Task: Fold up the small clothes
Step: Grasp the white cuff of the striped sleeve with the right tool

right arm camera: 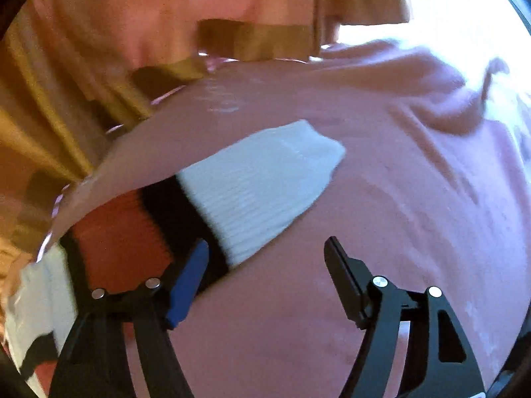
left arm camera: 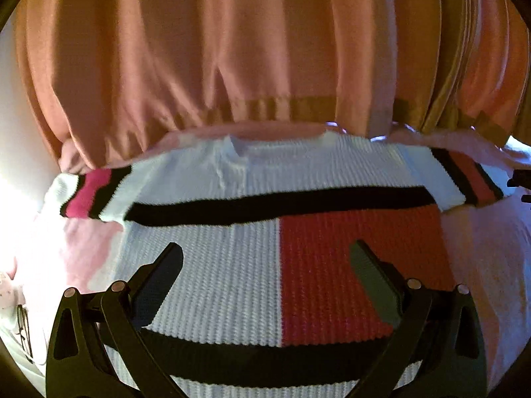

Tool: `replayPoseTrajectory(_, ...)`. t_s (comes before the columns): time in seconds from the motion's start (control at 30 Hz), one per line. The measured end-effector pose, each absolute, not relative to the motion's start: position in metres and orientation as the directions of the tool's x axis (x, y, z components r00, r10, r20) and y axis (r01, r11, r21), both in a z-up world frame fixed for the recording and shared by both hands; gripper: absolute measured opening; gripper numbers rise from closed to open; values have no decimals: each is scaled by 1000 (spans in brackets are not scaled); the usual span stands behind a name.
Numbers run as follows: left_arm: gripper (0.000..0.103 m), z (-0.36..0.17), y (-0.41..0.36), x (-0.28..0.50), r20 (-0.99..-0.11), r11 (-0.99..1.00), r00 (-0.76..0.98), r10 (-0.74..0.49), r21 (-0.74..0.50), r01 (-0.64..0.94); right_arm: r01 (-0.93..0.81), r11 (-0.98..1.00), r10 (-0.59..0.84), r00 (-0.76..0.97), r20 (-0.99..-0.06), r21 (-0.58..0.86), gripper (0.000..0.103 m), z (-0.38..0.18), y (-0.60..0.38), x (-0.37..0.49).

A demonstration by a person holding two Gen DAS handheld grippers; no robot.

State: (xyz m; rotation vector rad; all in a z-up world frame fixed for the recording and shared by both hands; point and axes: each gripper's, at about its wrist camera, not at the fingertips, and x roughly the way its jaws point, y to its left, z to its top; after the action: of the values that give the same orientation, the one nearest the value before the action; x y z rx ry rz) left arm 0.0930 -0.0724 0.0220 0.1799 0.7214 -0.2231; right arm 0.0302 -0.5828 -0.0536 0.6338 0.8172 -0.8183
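A small knit sweater (left arm camera: 232, 265) lies flat on a pink sheet (left arm camera: 481, 265). It is white with black stripes and a red block. Its sleeves spread to the left (left arm camera: 89, 195) and right (left arm camera: 464, 182). My left gripper (left arm camera: 265, 258) is open and empty, hovering over the sweater's body. In the right wrist view, the right sleeve (right arm camera: 259, 192) with its white cuff, black band and red band lies on the pink sheet (right arm camera: 398, 232). My right gripper (right arm camera: 265, 255) is open and empty, just below the cuff, with its left finger (right arm camera: 189, 282) over the black band.
An orange curtain (left arm camera: 232, 49) with a darker hem hangs behind the surface and also shows in the right wrist view (right arm camera: 99, 49). Bright light comes from the far left (left arm camera: 20, 132). The pink sheet is wrinkled at the far right (right arm camera: 448, 99).
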Motion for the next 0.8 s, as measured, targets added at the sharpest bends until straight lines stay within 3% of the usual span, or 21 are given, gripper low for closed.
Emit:
replayPoseTrajectory(0.07, 98, 17, -74, 95, -681, 961, 717, -145, 75, 266, 833, 519, -368, 419, -830, 190, 69, -65, -599, 32)
replayPoseTrajectory(0.17, 98, 10, -78, 102, -708, 961, 689, -156, 51, 271, 831, 507, -344, 439, -830, 230, 54, -79, -610, 36)
replayPoseTrajectory(0.23, 98, 6, -78, 104, -717, 962, 680, -152, 49, 267, 813, 527, -339, 468, -816, 247, 36, -78, -611, 42)
replayPoseTrajectory(0.27, 98, 5, -78, 104, -720, 962, 678, -151, 50, 268, 798, 539, -320, 490, -811, 270, 17, -76, -610, 47)
replayPoseTrajectory(0.3, 98, 4, -78, 104, -721, 962, 676, -151, 51, 269, 790, 541, -314, 507, -802, 287, 6, -74, -609, 49)
replayPoseTrajectory(0.47, 98, 5, -72, 104, -723, 964, 674, -152, 41, 262, 695, 633, -323, 639, -698, 343, 5, -18, -567, 70)
replayPoseTrajectory(0.67, 98, 19, -55, 106, -699, 973, 697, -162, 5, 231, 329, 851, -81, 852, -518, 409, 5, 82, -430, 131)
replayPoseTrajectory(0.8, 98, 27, -34, 110, -687, 983, 711, -147, -20, 184, 75, 921, 136, 859, -494, 383, 5, 112, -308, 182)
